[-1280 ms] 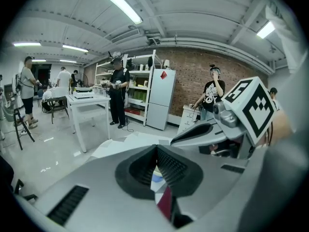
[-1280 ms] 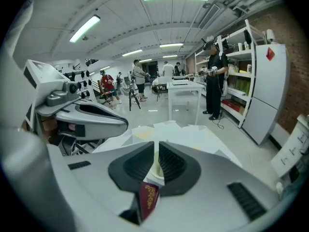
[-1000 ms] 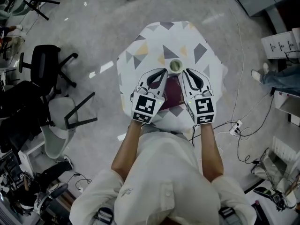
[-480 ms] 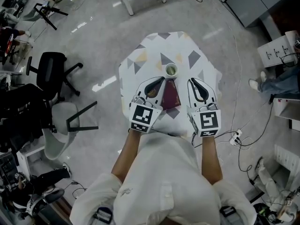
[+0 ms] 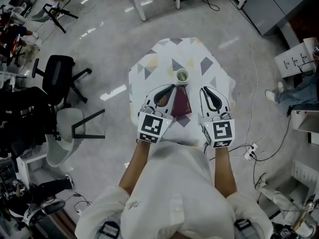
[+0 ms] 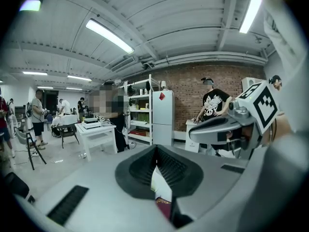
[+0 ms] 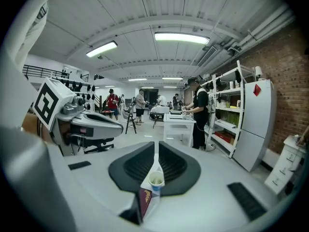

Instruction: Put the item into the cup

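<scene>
A small pale cup [image 5: 183, 75] stands upright on the patterned tabletop [image 5: 149, 66], towards its far side. Just behind it, nearer me, a dark maroon booklet [image 5: 181, 103] lies flat. My left gripper [image 5: 173, 86] is shut and empty, its tip at the booklet's left edge. On the booklet's right side my right gripper [image 5: 203, 89] is also shut and empty. Through the slit of the right gripper [image 7: 157, 146] I see the cup [image 7: 156, 179] and the booklet [image 7: 145, 199] below it. The left gripper [image 6: 155, 151] shows a sliver of the booklet [image 6: 163, 208].
The table is small, with its edges close on every side. A black office chair [image 5: 57, 71] and a grey chair [image 5: 67, 128] stand on the floor to the left. Cables and a power strip [image 5: 250, 144] lie to the right. People stand at benches in the background.
Both grippers have drawn back toward me, so the cup now sits farther ahead of their tips. The view has also shifted slightly. Cup and booklet have not moved.
</scene>
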The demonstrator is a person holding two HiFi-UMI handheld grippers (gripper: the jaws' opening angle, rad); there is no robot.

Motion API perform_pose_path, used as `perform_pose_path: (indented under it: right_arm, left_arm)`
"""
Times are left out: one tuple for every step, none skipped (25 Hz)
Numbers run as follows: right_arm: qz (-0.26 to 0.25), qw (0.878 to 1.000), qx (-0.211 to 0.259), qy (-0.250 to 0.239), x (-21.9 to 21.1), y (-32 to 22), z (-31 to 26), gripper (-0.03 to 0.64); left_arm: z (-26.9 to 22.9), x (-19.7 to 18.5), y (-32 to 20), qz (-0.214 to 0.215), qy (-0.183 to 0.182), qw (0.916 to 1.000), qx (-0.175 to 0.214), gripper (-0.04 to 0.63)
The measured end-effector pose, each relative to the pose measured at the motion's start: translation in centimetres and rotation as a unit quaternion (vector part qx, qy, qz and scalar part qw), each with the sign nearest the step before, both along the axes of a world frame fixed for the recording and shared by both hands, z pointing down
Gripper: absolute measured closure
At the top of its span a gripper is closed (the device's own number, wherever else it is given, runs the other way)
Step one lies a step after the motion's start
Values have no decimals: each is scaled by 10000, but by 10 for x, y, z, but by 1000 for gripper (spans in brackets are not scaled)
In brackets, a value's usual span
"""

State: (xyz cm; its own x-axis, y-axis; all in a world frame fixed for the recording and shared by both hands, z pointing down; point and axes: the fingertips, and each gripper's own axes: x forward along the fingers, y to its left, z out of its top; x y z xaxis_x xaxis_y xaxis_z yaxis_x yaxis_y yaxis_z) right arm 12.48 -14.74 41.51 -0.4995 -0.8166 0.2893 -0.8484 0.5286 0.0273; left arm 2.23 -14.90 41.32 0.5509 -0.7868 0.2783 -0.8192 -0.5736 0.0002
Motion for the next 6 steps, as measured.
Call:
perform_pose_path:
  right_arm:
    - [-14, 10000, 1, 0, 0, 0, -1, 583]
    - [-26, 10000, 0, 2, -1, 0, -1, 583]
    - [-37, 10000, -1, 5, -1, 0, -2, 584]
    - [-45, 10000, -1, 8, 0, 0, -2, 584]
    - [-53, 10000, 2, 11, 0, 1, -2, 584]
    - [-60, 10000, 5, 14, 0, 1, -3, 584]
  left_arm:
    - [0, 0, 1, -8, 1, 10000, -1, 581]
    - [-1, 1, 1, -14, 2, 10000, -1, 581]
    - [-1, 1, 1, -18, 2, 10000, -1, 582]
    - [-1, 1, 2, -21, 3, 10000, 0, 583]
    - [-2, 2, 3, -24, 3, 10000, 1, 582]
    - [-2, 3, 3, -26, 2, 10000, 3, 583]
